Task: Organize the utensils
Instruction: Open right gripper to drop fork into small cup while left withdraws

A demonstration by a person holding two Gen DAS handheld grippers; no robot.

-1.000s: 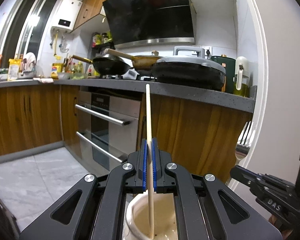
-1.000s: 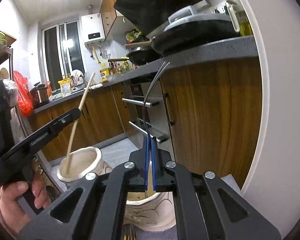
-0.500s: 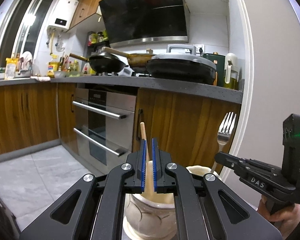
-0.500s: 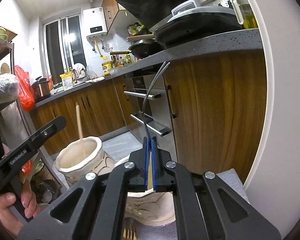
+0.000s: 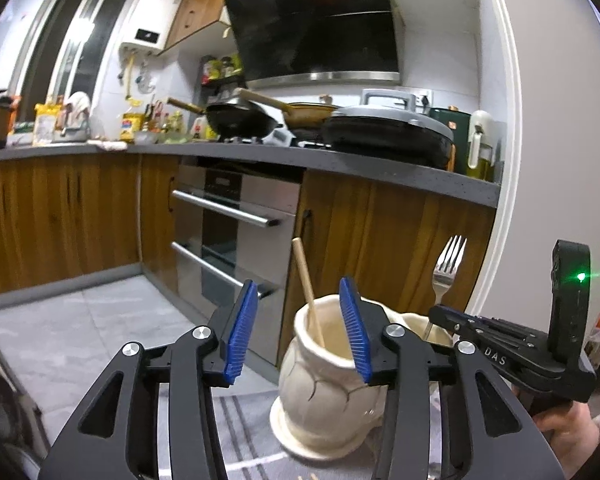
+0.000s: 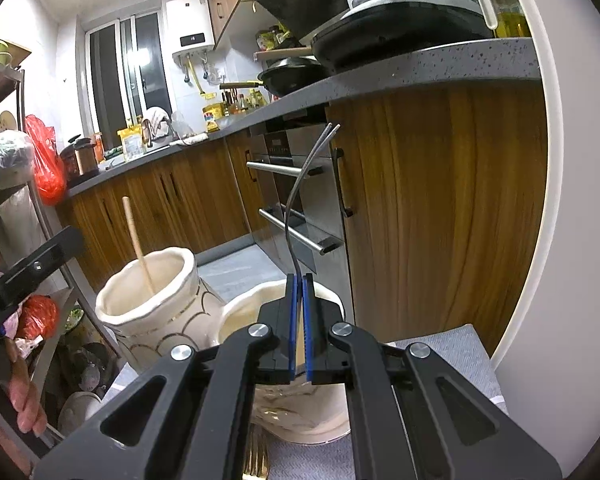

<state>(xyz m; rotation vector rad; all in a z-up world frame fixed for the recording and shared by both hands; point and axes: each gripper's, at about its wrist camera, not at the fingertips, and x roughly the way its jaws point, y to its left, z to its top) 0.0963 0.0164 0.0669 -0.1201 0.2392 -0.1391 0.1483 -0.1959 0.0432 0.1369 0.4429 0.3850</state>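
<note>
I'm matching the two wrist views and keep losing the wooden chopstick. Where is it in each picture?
Left wrist view: the wooden chopstick stands centre frame, leaning left out of the cream jar, between the opening blue pads, untouched.
Right wrist view: the chopstick is at left, in the left-hand jar.
Shared landmark: the steel oven.

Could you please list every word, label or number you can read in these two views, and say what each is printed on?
"DAS": on the side of the right gripper, seen from the left wrist view.
Display on the white water heater: lit, too small to read.
Oven control panel: markings too blurred to read.
Yellow packets on the counter: print too small to read.
</note>
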